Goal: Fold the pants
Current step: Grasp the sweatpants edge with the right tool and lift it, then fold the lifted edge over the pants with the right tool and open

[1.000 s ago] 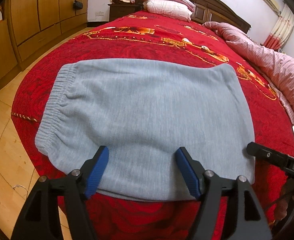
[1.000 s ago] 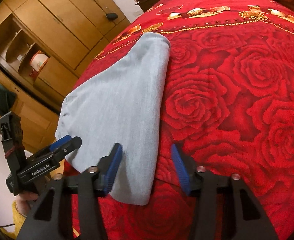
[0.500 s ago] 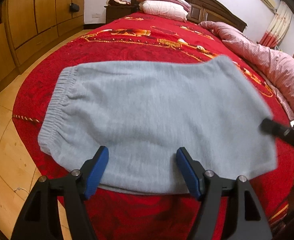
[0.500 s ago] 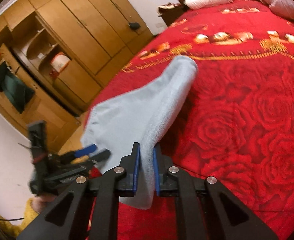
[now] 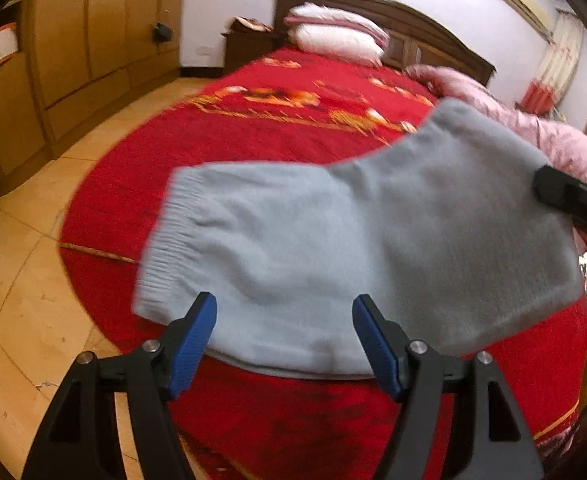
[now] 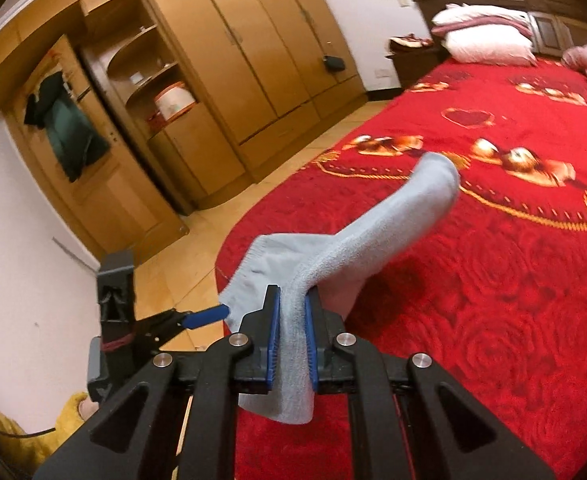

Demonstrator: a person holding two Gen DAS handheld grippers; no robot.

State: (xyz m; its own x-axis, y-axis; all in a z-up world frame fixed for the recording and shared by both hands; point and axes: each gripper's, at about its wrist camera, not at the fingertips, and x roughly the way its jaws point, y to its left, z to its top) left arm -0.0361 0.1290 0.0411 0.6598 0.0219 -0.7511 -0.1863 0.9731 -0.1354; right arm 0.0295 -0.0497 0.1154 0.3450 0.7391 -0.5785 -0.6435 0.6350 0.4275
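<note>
The folded grey pants lie on the red bedspread, with their right end raised off the bed. My right gripper is shut on that end of the grey pants, and the cloth hangs down between the blue pads. In the left wrist view the right gripper shows as a black bar at the right edge. My left gripper is open, its blue fingertips just over the near hem with nothing between them. The elastic waistband is at the left. The left gripper also shows in the right wrist view.
A wooden wardrobe lines the wall left of the bed, across a tiled floor. White pillows lie against the dark headboard. A pink quilt is bunched at the bed's right side.
My right gripper closed on the right end of the pants and has lifted it up off the bed. The left gripper has stayed open at the near hem.
</note>
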